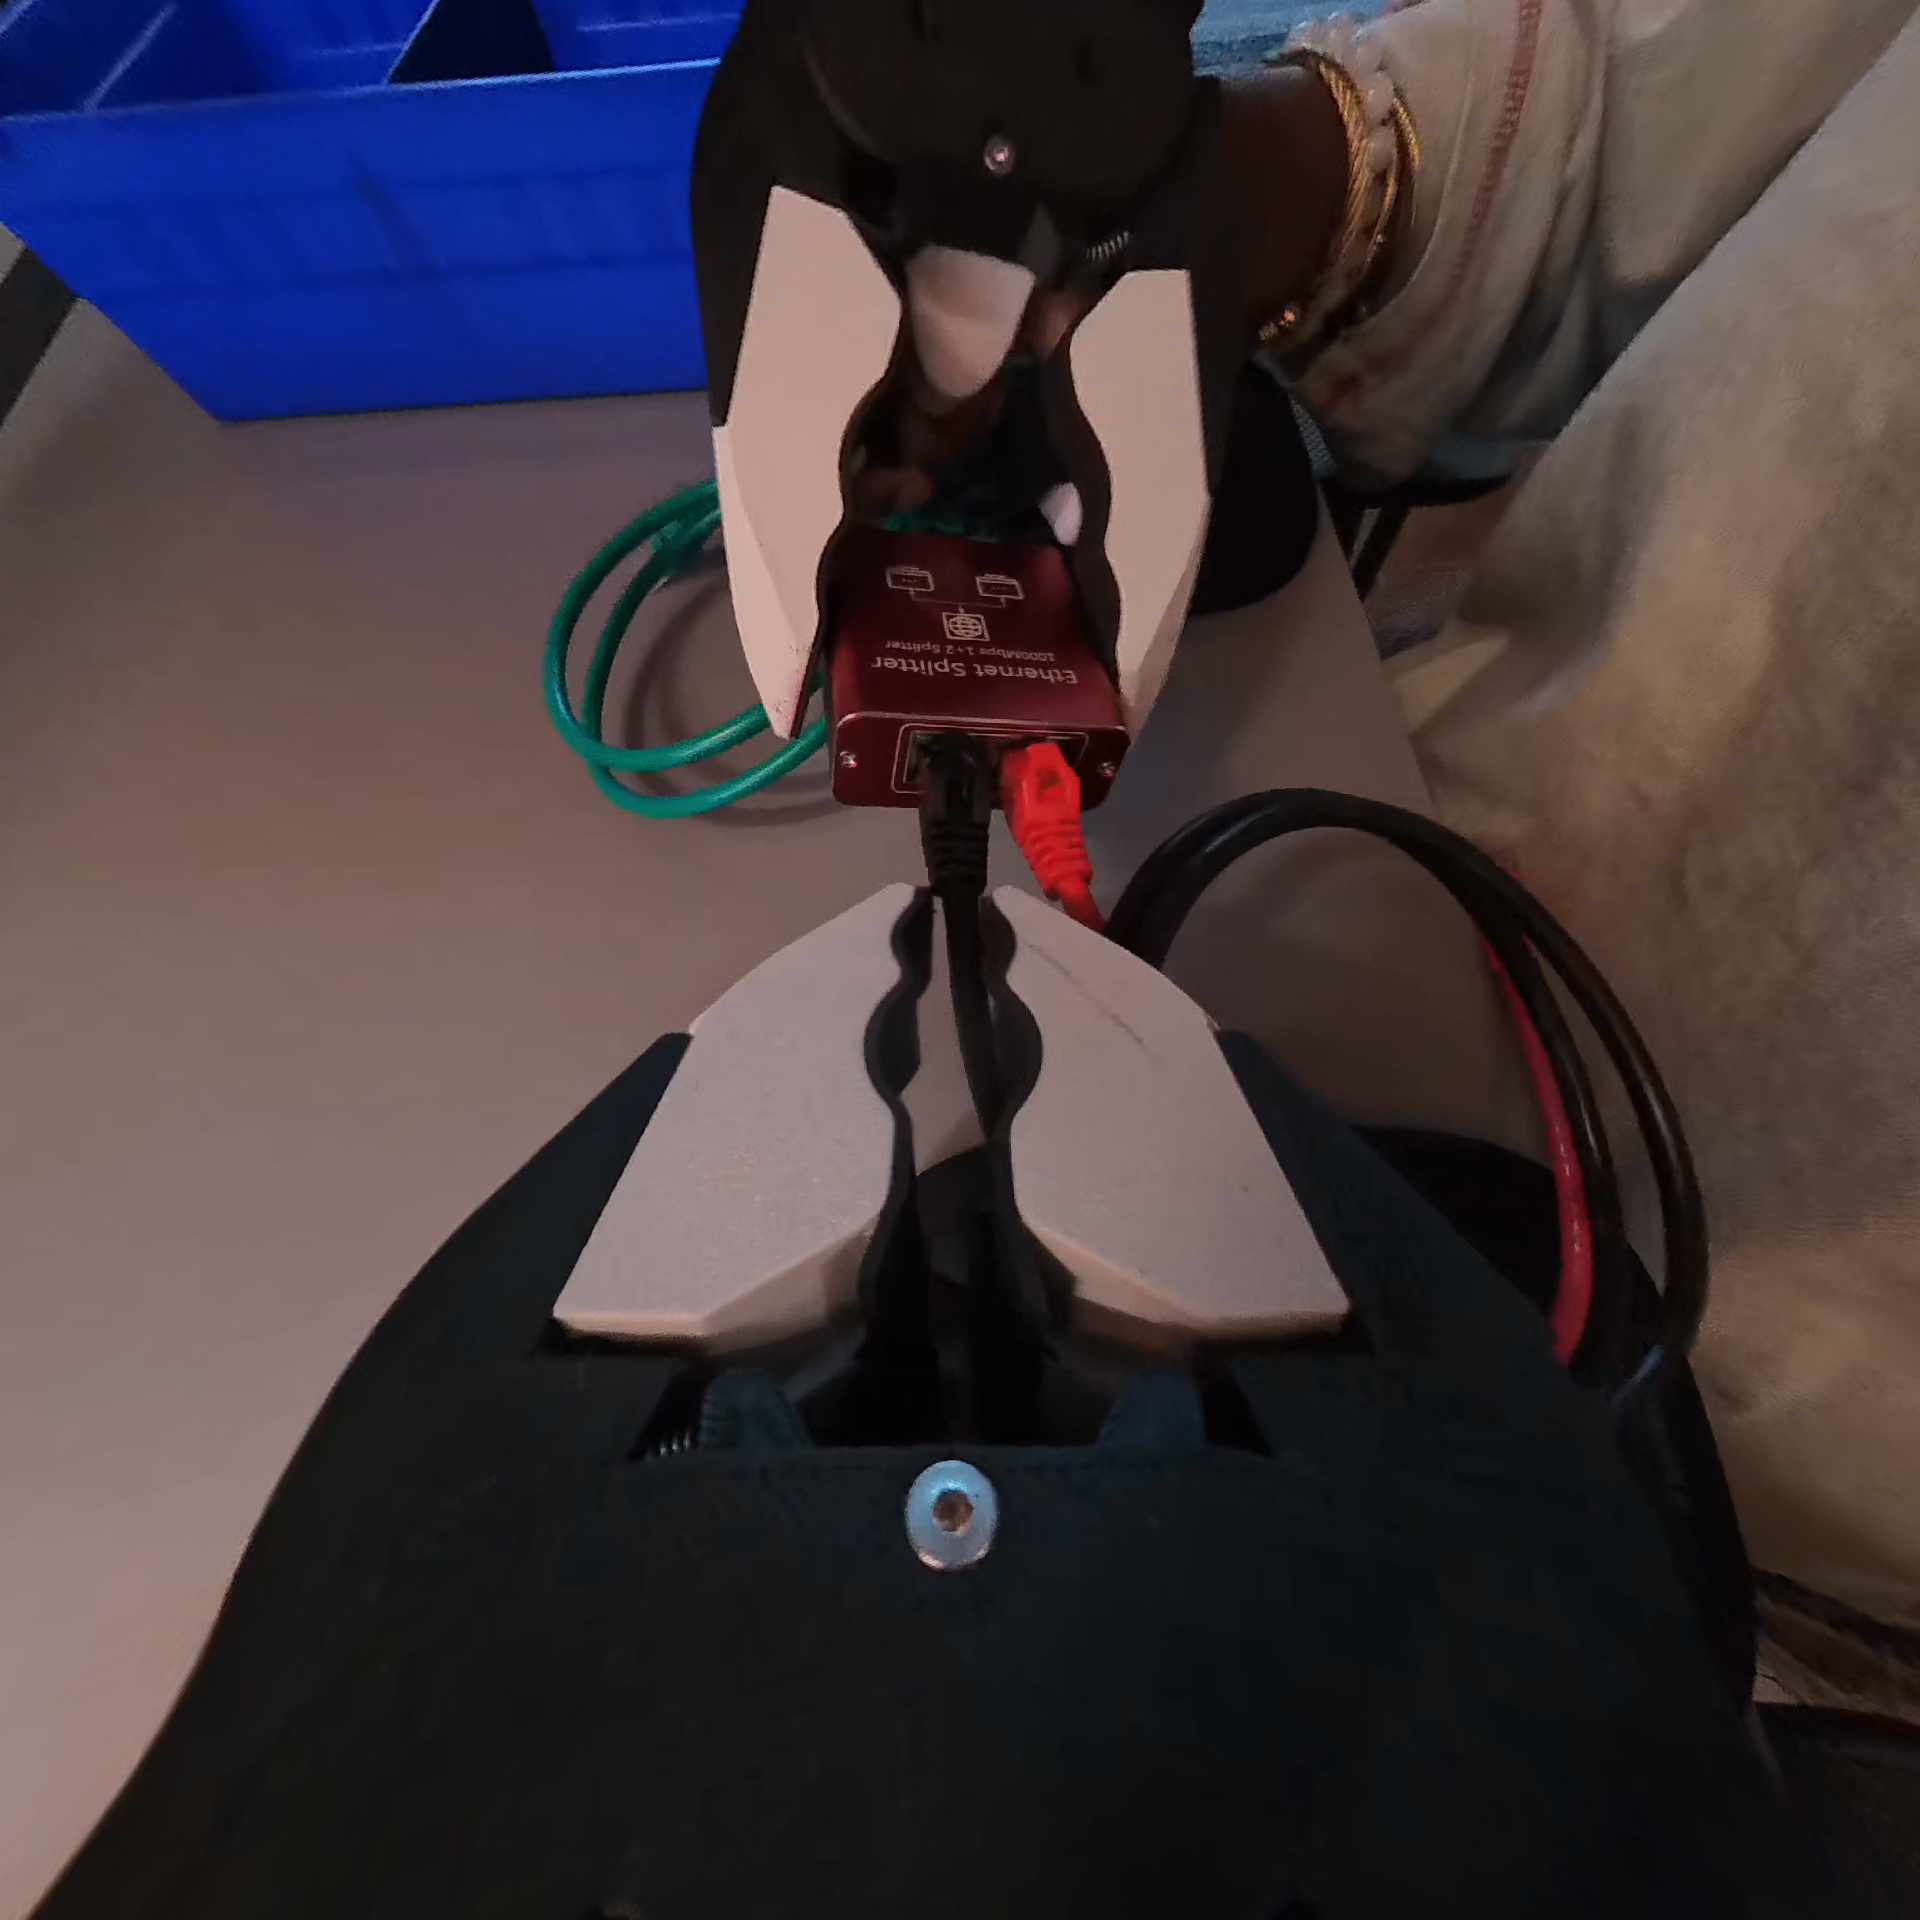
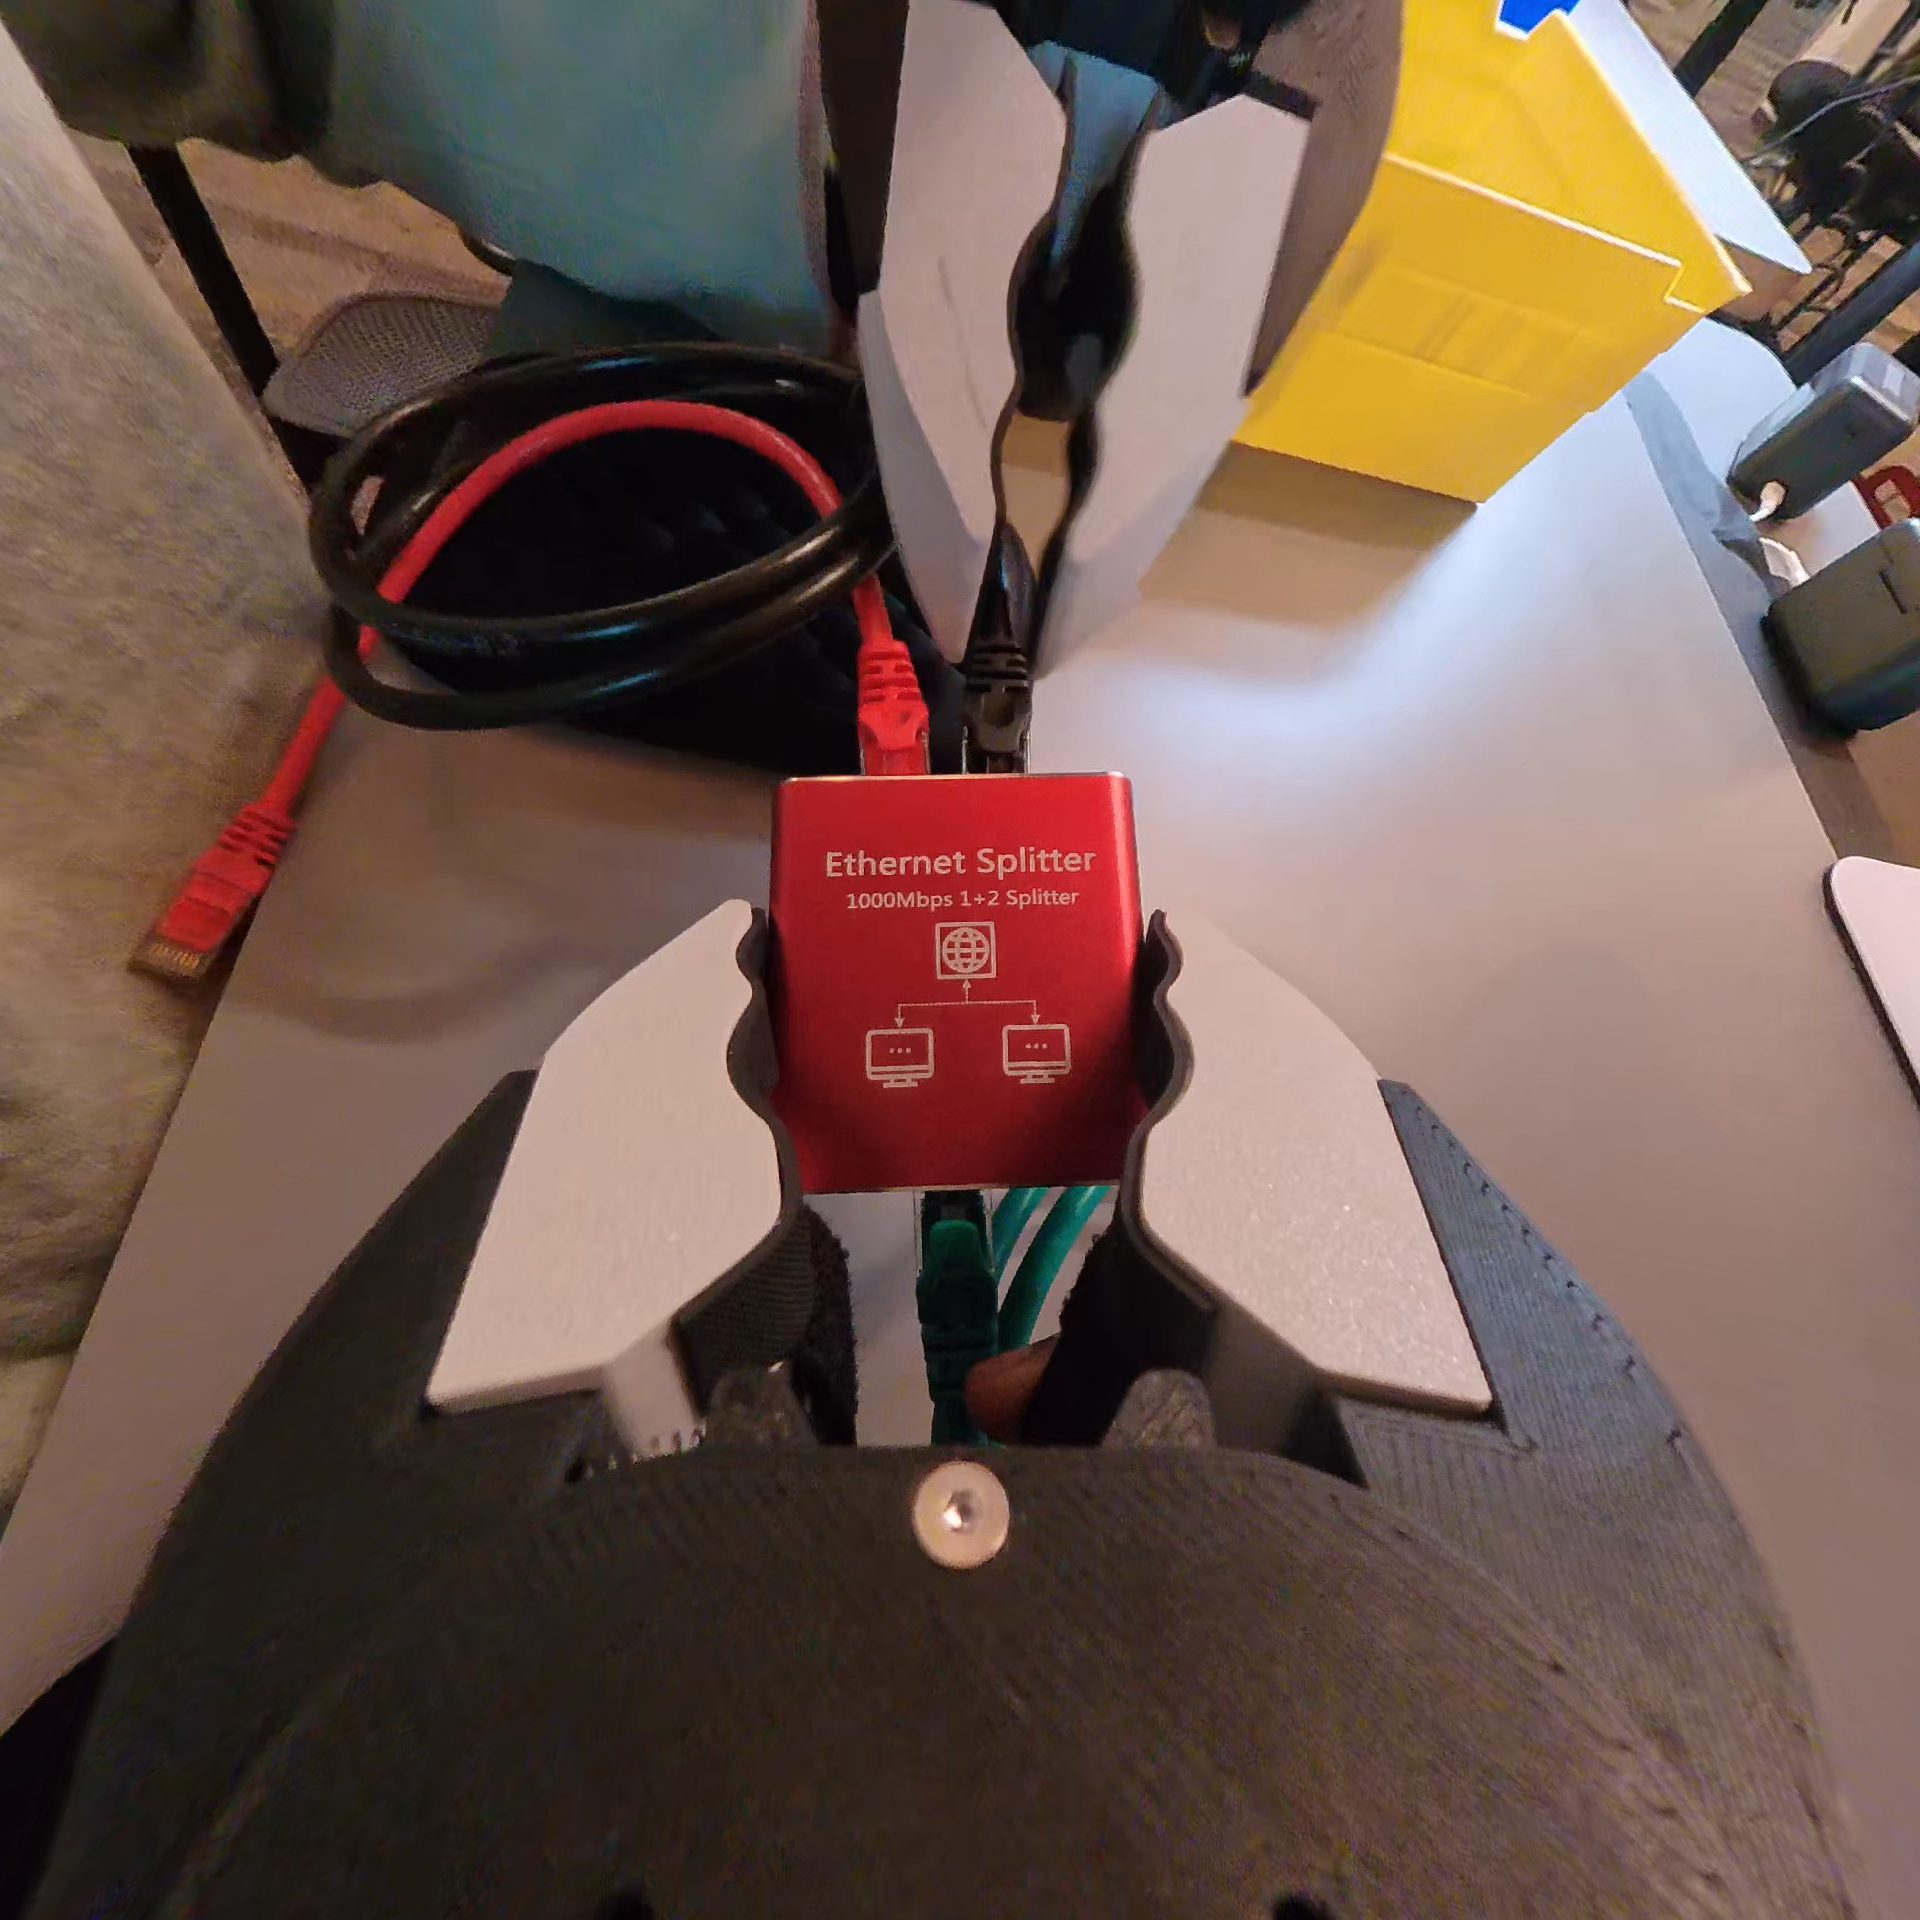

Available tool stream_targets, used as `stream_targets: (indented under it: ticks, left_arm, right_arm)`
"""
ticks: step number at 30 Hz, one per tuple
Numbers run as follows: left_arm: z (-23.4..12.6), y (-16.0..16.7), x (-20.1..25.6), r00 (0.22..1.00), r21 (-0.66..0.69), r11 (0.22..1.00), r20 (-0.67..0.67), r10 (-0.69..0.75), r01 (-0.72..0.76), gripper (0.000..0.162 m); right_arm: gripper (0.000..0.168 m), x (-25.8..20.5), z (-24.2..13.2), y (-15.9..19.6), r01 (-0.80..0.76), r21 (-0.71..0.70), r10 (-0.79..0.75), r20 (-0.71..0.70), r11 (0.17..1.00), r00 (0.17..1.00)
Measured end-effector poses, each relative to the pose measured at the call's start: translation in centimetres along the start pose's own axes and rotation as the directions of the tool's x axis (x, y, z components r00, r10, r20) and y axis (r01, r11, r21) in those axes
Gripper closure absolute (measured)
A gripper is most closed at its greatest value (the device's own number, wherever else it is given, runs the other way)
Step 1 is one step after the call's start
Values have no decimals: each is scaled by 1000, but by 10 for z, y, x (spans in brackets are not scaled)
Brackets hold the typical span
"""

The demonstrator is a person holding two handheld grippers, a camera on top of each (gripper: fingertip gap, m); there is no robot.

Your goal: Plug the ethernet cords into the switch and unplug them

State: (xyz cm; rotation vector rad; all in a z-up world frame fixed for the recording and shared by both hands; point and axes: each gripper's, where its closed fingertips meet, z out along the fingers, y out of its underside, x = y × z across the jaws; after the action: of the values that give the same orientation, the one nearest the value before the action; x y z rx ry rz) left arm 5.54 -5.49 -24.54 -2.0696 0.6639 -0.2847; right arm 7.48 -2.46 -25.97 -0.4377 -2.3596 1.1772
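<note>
Switch [image 2: 956,987]: small red metal box, clamped by its two side walls in right gripper [image 2: 956,1039]; jaws narrowed to the box's width, holding it over the grey table [image 2: 1403,831]. Likely held so as to brace it against push and pull at the ports.
Left gripper [image 1: 951,914]: jaws nearly together, pinching black cord [image 1: 961,997] just behind its boot; held close to the plug, presumably so the cord stays stiff and in line with the port.
Black plug [image 1: 951,790]: in the left of the two front ports; fully seated or partly out, cannot tell.
Red cord [image 2: 623,436]: one plug [image 1: 1044,800] in the neighbouring port; free plug [image 2: 213,894] lying at table edge.
Green cord [image 1: 623,665]: plugged into the opposite face, passing back between right gripper's fingers; slack coiled on table.
Blue bin [image 1: 364,229]: beyond the switch; dividers visible, contents not visible.
Yellow bin [image 2: 1455,301]: behind left gripper; inside hidden.
Step, judged: black plug being inserted or withdrawn; direction undetermined.
</note>
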Motion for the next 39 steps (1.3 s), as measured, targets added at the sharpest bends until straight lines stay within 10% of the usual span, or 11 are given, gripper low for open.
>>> stream_targets:
  ticks: [17,22,26,32,39]
  left_arm:
    - [11,15,-13,992,-153,988,127,-18,38,158]
    - [-4,-4,-22,985,-42,998,164,-49,56,151]
    - [-48,-38,-40,932,127,992,360,-35,-11,107]
    - [-135,-73,-38,772,431,890,614,-167,-150,104]
    - [-148,-53,-29,658,463,871,710,-251,-168,112]
  right_arm:
    - [101,9,6,8,-55,-108,49,-61,993,997]
    - [100,18,-1,-2,-44,-40,39,-113,998,993]
    - [99,26,-10,-12,35,-47,-42,-163,998,986]
    - [99,43,-30,-25,109,-48,-118,-257,993,959]
    - [99,91,-97,-53,205,-78,-214,-540,976,814]
